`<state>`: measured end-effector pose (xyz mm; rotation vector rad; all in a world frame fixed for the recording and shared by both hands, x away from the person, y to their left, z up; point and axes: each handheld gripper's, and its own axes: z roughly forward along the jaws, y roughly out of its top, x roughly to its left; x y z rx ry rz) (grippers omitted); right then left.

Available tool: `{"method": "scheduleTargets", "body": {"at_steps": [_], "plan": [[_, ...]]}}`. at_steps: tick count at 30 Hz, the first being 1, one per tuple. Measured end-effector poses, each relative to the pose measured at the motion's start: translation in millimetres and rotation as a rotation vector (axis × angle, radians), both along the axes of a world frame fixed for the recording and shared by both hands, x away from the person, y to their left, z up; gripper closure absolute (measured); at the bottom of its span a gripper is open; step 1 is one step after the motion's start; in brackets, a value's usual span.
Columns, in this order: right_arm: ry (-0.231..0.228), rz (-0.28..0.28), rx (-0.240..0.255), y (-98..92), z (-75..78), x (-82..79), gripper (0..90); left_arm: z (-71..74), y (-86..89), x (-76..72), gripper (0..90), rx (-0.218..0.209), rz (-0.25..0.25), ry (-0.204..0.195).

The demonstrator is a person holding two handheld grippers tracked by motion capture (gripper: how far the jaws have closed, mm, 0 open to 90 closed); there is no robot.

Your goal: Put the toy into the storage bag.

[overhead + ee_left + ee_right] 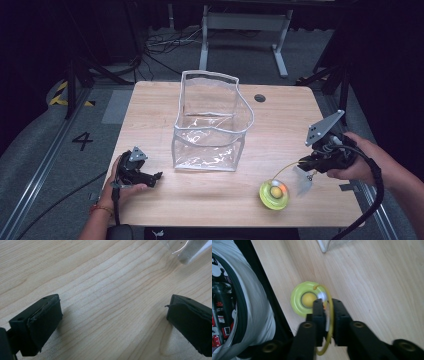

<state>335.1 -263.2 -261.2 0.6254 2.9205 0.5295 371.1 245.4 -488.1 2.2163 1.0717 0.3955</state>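
Observation:
A round yellow-green toy (274, 194) with a yellow centre lies near the table's front right; the right gripper view has it (303, 300) just beyond the jaws. A thin yellow cord (331, 315) loops from it. My right gripper (328, 305) is shut on that cord, and in the high view it (301, 167) hangs just right of the toy with a pale tag below it. A clear bag (210, 125) with white trim stands open mid-table. My left gripper (150, 174) rests open at the front left, its jaws (113, 315) wide apart over bare wood.
The wooden table (150, 110) has a dark cable hole (259, 98) at the back right. A corner of the clear bag (186, 252) shows ahead of the left gripper. The person's grey shirt (234, 302) is beyond the front edge. A metal frame (245, 30) stands behind the table.

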Motion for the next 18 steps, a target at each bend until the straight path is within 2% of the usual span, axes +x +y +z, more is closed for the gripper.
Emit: {"method": "scheduleTargets", "body": {"at_steps": [5, 6, 8, 15, 16, 18], "plan": [[-0.007, 0.030, -0.015, 3.9, 5.3, -1.0, 88.2, 0.0, 0.0, 0.0, 0.4, 0.000, 0.000, 0.000], [-0.021, 0.029, -0.018, 4.3, 6.5, -0.7, 88.2, 0.0, 0.0, 0.0, 0.4, -0.001, 0.000, 0.000], [-0.018, 0.026, -0.008, 3.1, 8.9, 0.3, 88.3, 0.0, 0.0, 0.0, 0.4, 0.000, 0.000, 0.000], [-0.049, 0.014, -0.004, -1.8, 19.2, 3.8, 88.4, 0.0, 0.0, 0.0, 0.4, 0.000, 0.000, 0.000], [-0.062, 0.003, -0.014, -2.5, 23.2, 6.0, 88.4, 0.0, 0.0, 0.0, 0.4, 0.000, 0.000, 0.000], [-0.060, 0.005, -0.015, -2.9, 24.5, 7.2, 88.4, 0.0, 0.0, 0.0, 0.4, 0.000, 0.000, 0.000]]}}
